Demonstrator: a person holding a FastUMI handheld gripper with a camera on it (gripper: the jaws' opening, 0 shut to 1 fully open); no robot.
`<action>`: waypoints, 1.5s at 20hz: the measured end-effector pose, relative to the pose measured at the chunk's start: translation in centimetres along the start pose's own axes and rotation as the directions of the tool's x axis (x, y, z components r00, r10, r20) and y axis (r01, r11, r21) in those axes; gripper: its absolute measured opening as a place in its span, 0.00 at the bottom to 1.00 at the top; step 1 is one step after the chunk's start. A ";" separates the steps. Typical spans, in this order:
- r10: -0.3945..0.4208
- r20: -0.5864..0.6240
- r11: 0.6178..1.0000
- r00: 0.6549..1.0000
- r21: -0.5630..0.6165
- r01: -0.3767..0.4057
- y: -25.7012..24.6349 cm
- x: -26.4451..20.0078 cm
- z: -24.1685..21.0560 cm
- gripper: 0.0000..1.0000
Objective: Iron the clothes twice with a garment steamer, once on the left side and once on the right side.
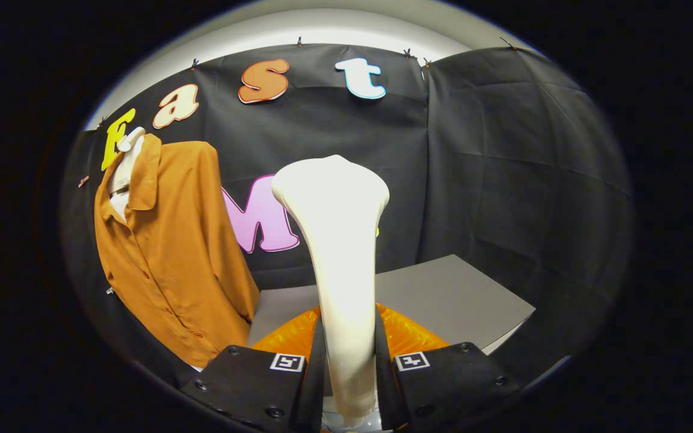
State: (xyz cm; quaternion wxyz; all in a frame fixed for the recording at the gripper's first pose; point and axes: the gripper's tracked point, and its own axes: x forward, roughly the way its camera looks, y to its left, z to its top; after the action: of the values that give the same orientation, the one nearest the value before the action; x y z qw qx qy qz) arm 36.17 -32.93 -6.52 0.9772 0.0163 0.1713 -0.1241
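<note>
Gripper [349, 361] closed on the handle of a white garment steamer [337, 240], both fingers [262, 379] pressing its sides. Steamer handle rising from between the fingers toward 12 o'clock and flaring into a broad head well beyond the fingertips; the head's steam face not seen from here. Orange shirt [172, 258] at about 10 o'clock from the gripper, hung on a pale hanger [124, 162] against the black cloth wall [503, 168], collar up, button placket running down its front, hem dropping toward the left finger. Shirt and steamer head apart, a strip of cloth wall showing between them. Grey tabletop [455, 300] beyond the fingers from 12 to 2 o'clock, its near corner toward 2 o'clock. Orange ridged piece [406, 337] just ahead of the fingertips on both sides of the steamer handle, between the gripper and the tabletop; what it is cannot be told.
</note>
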 end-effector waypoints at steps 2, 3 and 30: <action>0.010 0.028 1.000 1.000 -0.005 -0.009 2.7 -2.1 0.3 0.40; 0.017 0.036 1.000 0.999 -0.008 -0.017 4.1 -3.1 0.4 0.40; 0.053 -0.037 0.994 0.998 -0.097 -0.056 25.5 0.3 -5.6 0.40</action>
State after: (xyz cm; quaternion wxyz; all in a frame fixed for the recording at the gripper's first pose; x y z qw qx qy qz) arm 40.95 -7.91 -12.17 0.9768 -0.0247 0.1932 -0.0886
